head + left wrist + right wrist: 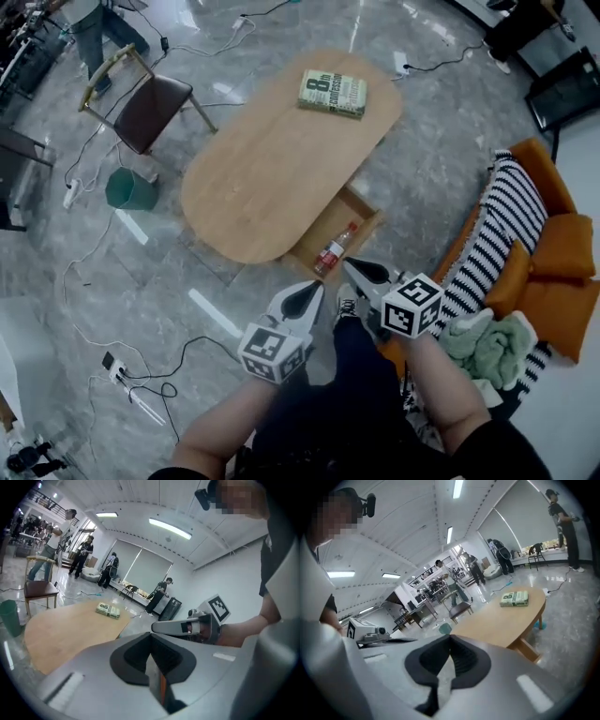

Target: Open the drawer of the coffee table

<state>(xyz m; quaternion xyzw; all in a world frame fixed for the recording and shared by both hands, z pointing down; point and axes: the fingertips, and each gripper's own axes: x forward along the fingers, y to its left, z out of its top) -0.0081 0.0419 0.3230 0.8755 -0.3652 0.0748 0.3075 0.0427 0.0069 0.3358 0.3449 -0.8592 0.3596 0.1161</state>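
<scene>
wooden coffee table [253, 178] stood on the grey floor, a book [333, 93] lying at its far end. its drawer [367, 214] sat pulled out on the near right side, a bottle [335, 249] inside. left gripper [309, 292] and right gripper [361, 270] hovered nearer, side by side, both clenched on nothing.

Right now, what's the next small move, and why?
Probably just stop and rest both: the drawer already stands pulled out from under the table, a bottle lying inside, and the left hand-held gripper and right hand-held gripper are shut, empty, clear of it.
</scene>
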